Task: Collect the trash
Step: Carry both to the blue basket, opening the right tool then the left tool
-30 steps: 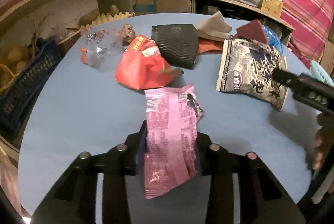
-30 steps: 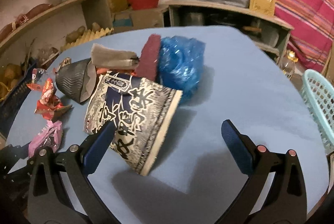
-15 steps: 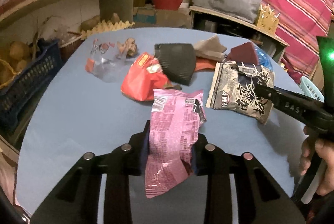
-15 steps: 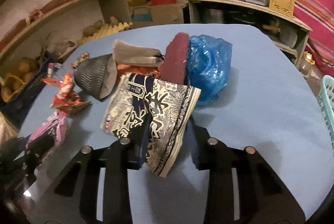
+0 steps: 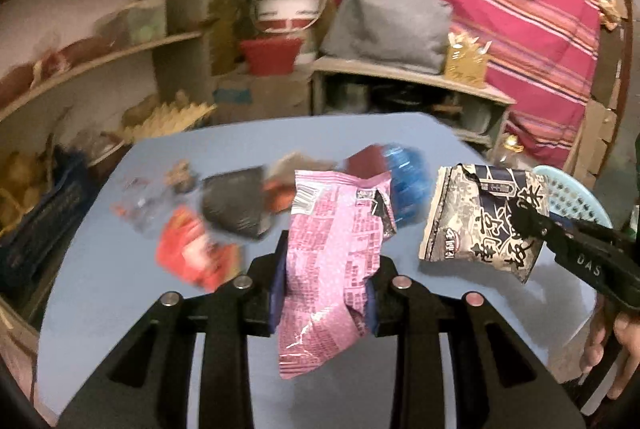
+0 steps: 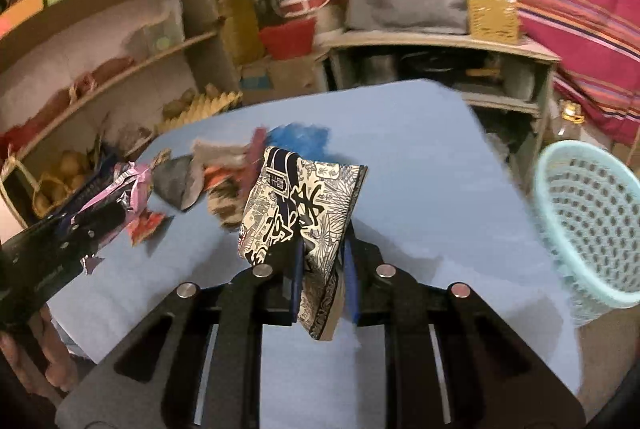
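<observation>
Right-wrist view had my right fingers [image 6: 320, 279] clamped on the black-and-white patterned snack bag [image 6: 302, 213], which stood upright off the blue surface [image 6: 420, 157]. The left fingers [image 5: 324, 287] were pinched on the pink wrapper [image 5: 334, 257], which hung lengthwise between them. Beyond lay the red wrapper [image 5: 188, 249], black pouch [image 5: 236, 205] and blue plastic bag [image 5: 408, 185]. The light-blue mesh basket [image 6: 588, 229] stood off the surface's right edge, nearer my right hand, so I judged that bag should go in first.
</observation>
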### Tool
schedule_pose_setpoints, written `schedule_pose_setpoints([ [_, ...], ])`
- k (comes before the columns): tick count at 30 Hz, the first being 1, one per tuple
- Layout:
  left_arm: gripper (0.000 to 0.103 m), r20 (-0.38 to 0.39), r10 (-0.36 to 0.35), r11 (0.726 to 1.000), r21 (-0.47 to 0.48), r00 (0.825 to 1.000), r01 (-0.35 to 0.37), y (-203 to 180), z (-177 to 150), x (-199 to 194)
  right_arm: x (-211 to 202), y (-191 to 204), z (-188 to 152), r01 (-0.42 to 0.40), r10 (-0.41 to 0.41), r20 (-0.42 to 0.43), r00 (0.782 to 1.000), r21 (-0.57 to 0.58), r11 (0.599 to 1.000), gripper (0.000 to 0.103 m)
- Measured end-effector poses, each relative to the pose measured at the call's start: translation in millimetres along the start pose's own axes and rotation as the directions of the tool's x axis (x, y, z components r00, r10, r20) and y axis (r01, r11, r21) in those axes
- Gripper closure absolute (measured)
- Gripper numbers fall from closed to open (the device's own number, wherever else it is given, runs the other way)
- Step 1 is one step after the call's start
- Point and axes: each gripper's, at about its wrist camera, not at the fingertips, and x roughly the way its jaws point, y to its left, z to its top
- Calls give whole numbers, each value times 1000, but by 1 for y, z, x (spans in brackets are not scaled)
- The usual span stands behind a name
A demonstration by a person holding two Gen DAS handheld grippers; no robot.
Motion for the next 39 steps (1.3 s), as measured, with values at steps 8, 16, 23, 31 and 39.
schedule_pose_setpoints([
  [8, 72, 29, -97, 995, 33, 995, 96, -85, 27, 28, -46, -102, 17, 117, -126, 83, 988, 109, 987, 85],
  [16, 72, 25, -184, 979, 92, 983, 181, -175, 54, 70, -63, -225, 26, 316, -339, 71, 938, 223, 922, 85],
  [23, 72, -3, -263, 956, 136, 965, 261, -249, 63, 99, -59, -282, 10, 402, -417, 5, 909, 253, 880, 85],
  [31, 72, -24, -332, 930, 161, 943, 331, -310, 63, 126, -42, -302, 9, 378, -379, -47, 924, 245, 892, 76],
  [39, 71, -41, -340, 928, 149, 939, 343, -324, 65, 134, -51, -316, 7, 352, -360, -22, 933, 278, 894, 40],
])
